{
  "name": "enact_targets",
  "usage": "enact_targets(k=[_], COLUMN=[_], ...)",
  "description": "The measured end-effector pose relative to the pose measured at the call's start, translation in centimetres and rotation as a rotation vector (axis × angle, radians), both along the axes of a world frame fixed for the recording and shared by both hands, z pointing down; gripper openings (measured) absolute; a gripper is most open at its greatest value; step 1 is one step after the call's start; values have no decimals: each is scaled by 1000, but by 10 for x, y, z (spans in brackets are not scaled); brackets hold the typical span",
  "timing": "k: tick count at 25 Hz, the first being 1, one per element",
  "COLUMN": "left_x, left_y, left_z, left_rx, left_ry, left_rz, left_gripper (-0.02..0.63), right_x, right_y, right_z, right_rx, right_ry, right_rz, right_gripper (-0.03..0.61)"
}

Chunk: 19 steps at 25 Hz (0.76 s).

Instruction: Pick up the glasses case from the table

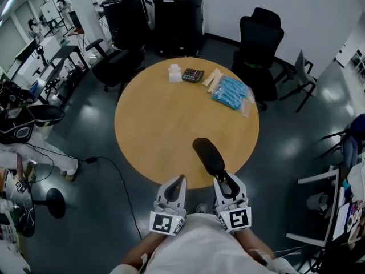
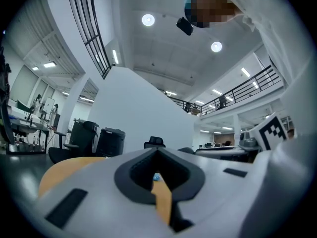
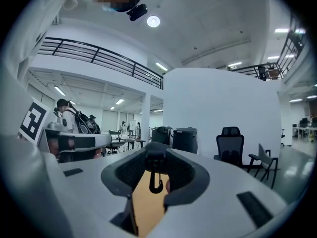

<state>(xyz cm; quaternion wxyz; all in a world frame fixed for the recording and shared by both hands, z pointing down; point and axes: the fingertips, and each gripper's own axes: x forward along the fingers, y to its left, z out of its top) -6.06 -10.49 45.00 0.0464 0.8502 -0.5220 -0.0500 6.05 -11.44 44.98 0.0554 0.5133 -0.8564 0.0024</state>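
The glasses case (image 1: 207, 155) is a long, rounded, matte black shell. Its near end sits between the tips of the right gripper (image 1: 226, 180), and the rest reaches forward and slightly left from those jaws over the table (image 1: 165, 124). In the right gripper view the case (image 3: 155, 158) shows as a dark block caught at the jaw tips of the right gripper (image 3: 155, 152), with a thin black loop hanging from it in front of the wood (image 3: 146, 202). The jaws are closed on that end. Whether the far end of the case rests on the tabletop, I cannot tell.

Just left of it, the left gripper (image 1: 180, 179) has its jaws brought together with nothing between them. Its own view shows only a narrow strip of wood through the slit behind the tips of the left gripper (image 2: 158, 152).

The table is round, with a plain light wood top. Well ahead of both jaws, near the far edge, lie a small white box (image 1: 175, 73), a calculator (image 1: 193, 75) and a blue packet (image 1: 230, 92).

Beyond the table are a dark glossy floor, a black office chair (image 1: 259, 44), two black bins (image 1: 179, 16) and a white wall.
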Motion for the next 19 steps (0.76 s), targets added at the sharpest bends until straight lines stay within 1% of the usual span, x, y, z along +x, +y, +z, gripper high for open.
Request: enact_targets(k=[6,19], left_x=[-2,0], left_y=[4,5], left_z=[7,11], left_rx=[-23,-41], left_ry=[-7,-6], left_rz=[-15,-1], left_gripper=[5,5], right_x=[-3,-3], right_y=[4,5], right_z=[0,1], right_rx=[1,-9], right_ry=[-2,8], right_rz=[-6,5], right_gripper=[127,127])
